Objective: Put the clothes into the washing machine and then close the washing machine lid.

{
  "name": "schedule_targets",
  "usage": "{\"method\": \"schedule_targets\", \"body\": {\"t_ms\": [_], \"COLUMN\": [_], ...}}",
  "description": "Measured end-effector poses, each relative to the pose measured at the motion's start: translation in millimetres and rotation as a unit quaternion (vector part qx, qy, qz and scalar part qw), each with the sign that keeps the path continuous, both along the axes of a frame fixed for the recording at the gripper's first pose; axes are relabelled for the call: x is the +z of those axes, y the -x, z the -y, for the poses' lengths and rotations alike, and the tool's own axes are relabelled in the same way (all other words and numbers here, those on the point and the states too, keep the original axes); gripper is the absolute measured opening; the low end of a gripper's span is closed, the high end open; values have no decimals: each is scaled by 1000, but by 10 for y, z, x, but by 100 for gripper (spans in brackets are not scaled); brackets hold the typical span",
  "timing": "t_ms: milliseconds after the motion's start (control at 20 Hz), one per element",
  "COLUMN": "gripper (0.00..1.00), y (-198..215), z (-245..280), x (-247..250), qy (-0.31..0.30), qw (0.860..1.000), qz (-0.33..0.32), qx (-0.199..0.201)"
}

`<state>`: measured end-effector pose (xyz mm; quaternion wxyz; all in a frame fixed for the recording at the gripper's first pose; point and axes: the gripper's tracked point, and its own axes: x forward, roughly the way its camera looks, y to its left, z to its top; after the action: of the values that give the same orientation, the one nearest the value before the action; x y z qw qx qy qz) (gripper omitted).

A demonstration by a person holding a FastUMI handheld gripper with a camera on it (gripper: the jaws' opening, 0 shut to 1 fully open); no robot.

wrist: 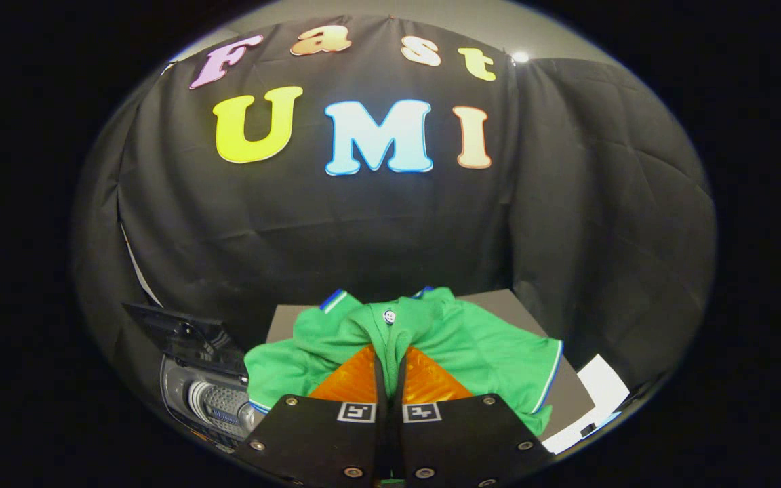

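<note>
Now the gripper pinches a fold of the green shirt, bunched for carrying to the open washing machine beside it.

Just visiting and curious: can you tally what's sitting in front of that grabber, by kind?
Green shirt, pinched in a fold between the gripper's orange fingers: 1
Washing machine with its lid up, beside the shirt: 1
Grey board under the shirt: 1
White sheet: 1
Total: 4
</note>
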<state>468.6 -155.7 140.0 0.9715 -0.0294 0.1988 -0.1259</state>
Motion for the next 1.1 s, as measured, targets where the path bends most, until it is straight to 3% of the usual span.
{"method": "schedule_targets", "body": {"t_ms": [550, 1100], "gripper": [0, 0], "y": [3, 222], "z": [-1337, -3068], "x": [841, 714], "qy": [41, 28], "qw": [995, 992], "qz": [94, 106], "qx": [-17, 56]}}
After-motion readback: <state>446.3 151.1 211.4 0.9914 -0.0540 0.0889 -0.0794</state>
